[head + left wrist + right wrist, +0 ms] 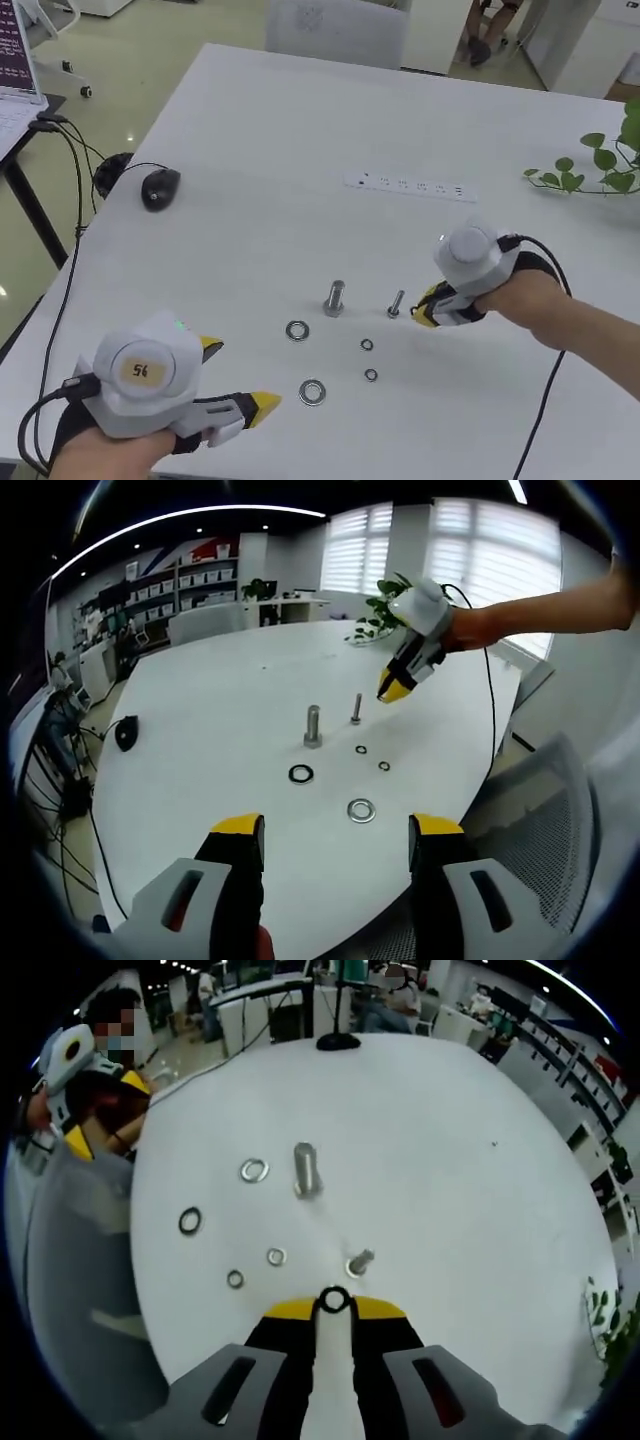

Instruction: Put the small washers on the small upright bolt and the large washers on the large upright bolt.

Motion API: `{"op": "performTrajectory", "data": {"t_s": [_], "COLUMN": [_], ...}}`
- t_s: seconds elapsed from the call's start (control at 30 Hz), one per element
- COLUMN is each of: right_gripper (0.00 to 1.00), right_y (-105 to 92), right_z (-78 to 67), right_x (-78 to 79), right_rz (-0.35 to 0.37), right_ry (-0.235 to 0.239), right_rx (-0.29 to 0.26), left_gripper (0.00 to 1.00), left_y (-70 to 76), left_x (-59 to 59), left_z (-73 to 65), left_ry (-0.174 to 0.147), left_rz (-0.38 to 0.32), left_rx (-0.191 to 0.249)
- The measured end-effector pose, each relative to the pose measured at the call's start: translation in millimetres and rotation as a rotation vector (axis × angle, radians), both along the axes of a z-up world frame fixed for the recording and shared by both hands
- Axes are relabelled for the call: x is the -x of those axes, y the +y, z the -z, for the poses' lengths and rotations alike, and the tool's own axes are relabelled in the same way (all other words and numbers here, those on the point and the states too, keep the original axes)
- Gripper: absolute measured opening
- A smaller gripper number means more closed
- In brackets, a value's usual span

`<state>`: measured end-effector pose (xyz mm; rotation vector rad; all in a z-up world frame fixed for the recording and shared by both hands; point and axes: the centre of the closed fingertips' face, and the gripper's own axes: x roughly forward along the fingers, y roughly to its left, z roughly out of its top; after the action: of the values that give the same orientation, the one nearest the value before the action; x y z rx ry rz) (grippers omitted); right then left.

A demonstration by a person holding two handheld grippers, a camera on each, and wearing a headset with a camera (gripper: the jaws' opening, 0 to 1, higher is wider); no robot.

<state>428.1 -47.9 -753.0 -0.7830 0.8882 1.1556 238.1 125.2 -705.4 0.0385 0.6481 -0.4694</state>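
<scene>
1. The white table (250, 150) is carrying everything around mid-frame.
2. The left gripper (238, 375) is hovering lower left, jaws wide apart and empty.
3. The right gripper (334, 1312) is pinching a small washer (334, 1301) just beside the small bolt (360, 1261), probably lining up to thread it.
4. The large bolt (335, 298) is standing bare, with two large washers (297, 330) lying below it.
5. Two loose small washers (367, 345) are lying right of those.

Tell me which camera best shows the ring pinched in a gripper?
The right gripper view: the small washer sits between the right gripper's tips. The head and left gripper views leave it too small to tell.
</scene>
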Motion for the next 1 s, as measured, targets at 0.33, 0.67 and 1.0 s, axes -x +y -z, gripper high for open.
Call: {"op": "performTrajectory", "data": {"t_s": [0.33, 0.67, 1.0], "right_gripper": [0.13, 0.13, 0.14], "right_y": [18.8, 22.9, 21.7], "right_z": [-10.0, -2.2, -0.4], "right_x": [-21.0, -15.1, -13.5], "right_rz": [-0.065, -0.130, -0.130], "right_ry": [-0.016, 0.004, 0.006], "right_rx": [0.044, 0.120, 0.136], "left_gripper": [0.58, 0.58, 0.58], "left_y": [0.6, 6.4, 9.8], "left_x": [-0.7, 2.8, 1.3], "left_z": [-2.3, 0.0, 0.7], "left_ry": [-0.005, 0.001, 0.003], "left_rz": [-0.006, -0.029, -0.040], "left_rx": [0.002, 0.005, 0.006]}}
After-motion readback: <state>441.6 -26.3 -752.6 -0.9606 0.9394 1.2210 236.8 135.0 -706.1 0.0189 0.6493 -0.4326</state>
